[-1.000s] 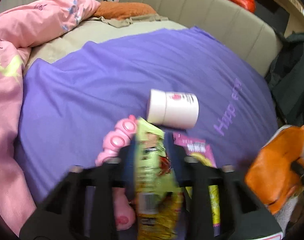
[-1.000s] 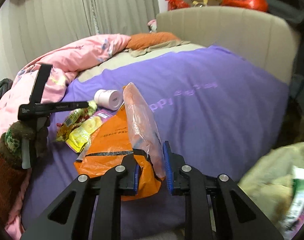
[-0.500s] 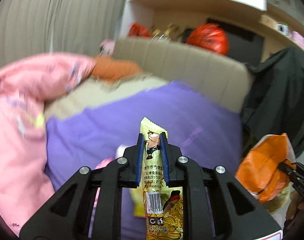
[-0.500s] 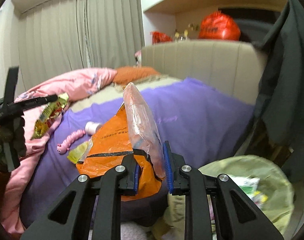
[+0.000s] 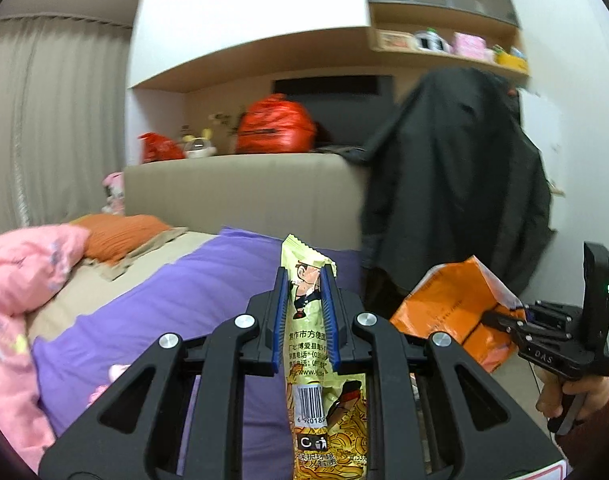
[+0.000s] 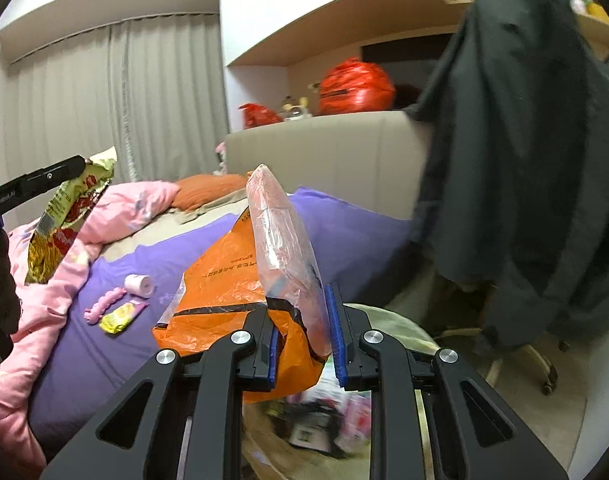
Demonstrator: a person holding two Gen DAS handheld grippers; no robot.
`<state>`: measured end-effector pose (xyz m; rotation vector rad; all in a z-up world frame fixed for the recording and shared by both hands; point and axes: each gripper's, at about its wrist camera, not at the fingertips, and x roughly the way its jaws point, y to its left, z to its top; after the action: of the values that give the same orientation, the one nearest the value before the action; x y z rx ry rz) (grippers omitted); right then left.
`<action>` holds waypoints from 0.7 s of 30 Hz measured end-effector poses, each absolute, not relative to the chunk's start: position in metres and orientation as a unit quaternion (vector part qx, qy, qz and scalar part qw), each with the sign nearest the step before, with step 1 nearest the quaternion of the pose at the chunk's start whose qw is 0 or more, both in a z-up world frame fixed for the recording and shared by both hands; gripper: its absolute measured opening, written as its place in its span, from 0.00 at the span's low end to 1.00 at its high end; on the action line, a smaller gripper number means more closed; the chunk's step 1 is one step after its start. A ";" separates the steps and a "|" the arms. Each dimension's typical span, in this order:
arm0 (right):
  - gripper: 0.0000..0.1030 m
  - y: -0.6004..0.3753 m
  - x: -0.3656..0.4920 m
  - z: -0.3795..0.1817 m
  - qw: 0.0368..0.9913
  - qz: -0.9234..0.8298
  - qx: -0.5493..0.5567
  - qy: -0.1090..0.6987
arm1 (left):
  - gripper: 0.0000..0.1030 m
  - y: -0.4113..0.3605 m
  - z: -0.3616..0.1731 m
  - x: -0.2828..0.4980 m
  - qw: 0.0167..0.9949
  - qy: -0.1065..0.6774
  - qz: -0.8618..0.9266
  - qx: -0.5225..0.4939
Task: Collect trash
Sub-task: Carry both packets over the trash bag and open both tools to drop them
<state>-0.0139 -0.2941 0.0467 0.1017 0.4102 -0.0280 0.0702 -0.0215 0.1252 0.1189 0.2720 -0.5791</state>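
Above the purple bed (image 6: 208, 240), left to right: left tool (image 5: 303, 316) raised clear of the bedding, near level, clenched on a yellow noodle wrapper (image 5: 312, 344) hanging upright between the pads. On the cover below, a white roll (image 6: 138, 283), pink toy (image 6: 104, 307) and yellow-pink wrapper (image 6: 122, 316) close together, open purple all round. Right tool (image 6: 304, 340), tipped slightly down, clamped on an orange bag (image 6: 224, 292) and clear packet (image 6: 284, 248), over a trash bin (image 6: 400, 332) off the bed's edge. Dark coat (image 6: 524, 160) hanging close at right.
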 end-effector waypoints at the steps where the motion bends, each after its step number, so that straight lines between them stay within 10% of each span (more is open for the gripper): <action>1: 0.20 -0.297 -0.017 0.046 0.978 -0.019 0.051 0.203 | 0.15 -0.032 0.123 0.068 0.945 0.134 -0.293 0.064; 21: 0.20 -0.388 -0.021 0.013 0.961 -0.131 0.061 0.236 | 0.15 -0.208 0.038 0.111 0.878 0.207 -0.432 0.001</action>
<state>-0.0213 -0.3881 0.0131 0.1236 0.4782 -0.2664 0.1106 -0.2081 0.0384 0.0031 0.4313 -0.9014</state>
